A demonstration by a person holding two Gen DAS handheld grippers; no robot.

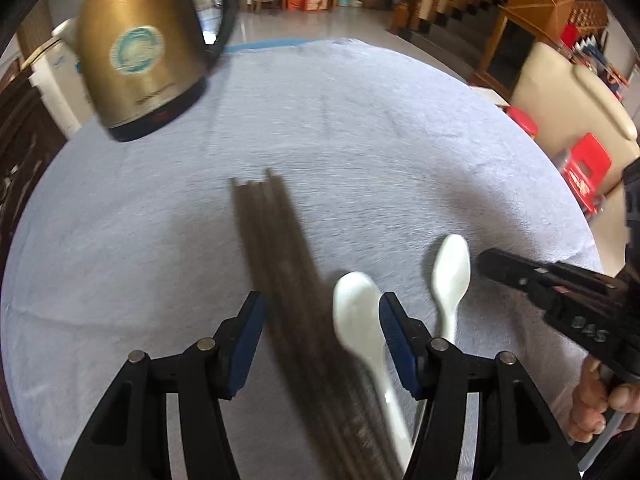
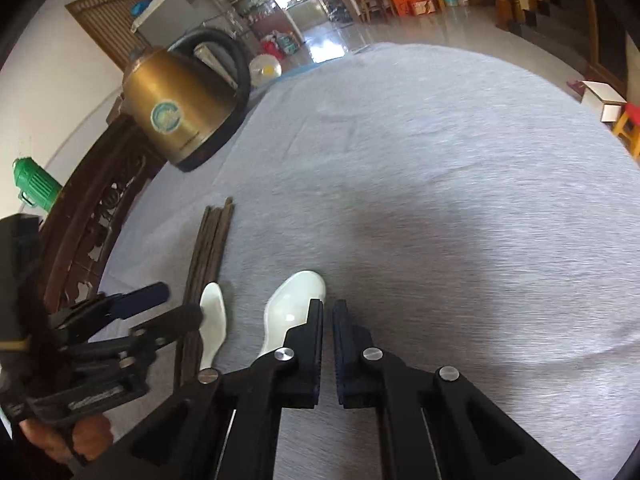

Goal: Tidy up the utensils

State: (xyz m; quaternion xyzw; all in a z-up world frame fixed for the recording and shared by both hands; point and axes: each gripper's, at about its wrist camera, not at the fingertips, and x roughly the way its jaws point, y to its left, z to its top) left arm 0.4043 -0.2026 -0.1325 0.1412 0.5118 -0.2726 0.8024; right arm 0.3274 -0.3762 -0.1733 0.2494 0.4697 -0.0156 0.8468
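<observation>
The dark chopsticks point(image 1: 276, 264) already lie bundled side by side on the grey tablecloth point(image 1: 400, 140), mid-frame in the left wrist view; the two white ceramic spoons look not yet paired. The left gripper point(image 1: 320, 320) hangs half apart over the bundle and the nearer spoon point(image 1: 360, 320), though blur hides whether its pads touch either. The other spoon point(image 2: 294, 312) lies just left of the right gripper point(image 2: 328, 344), whose jaws are together on nothing.
</observation>
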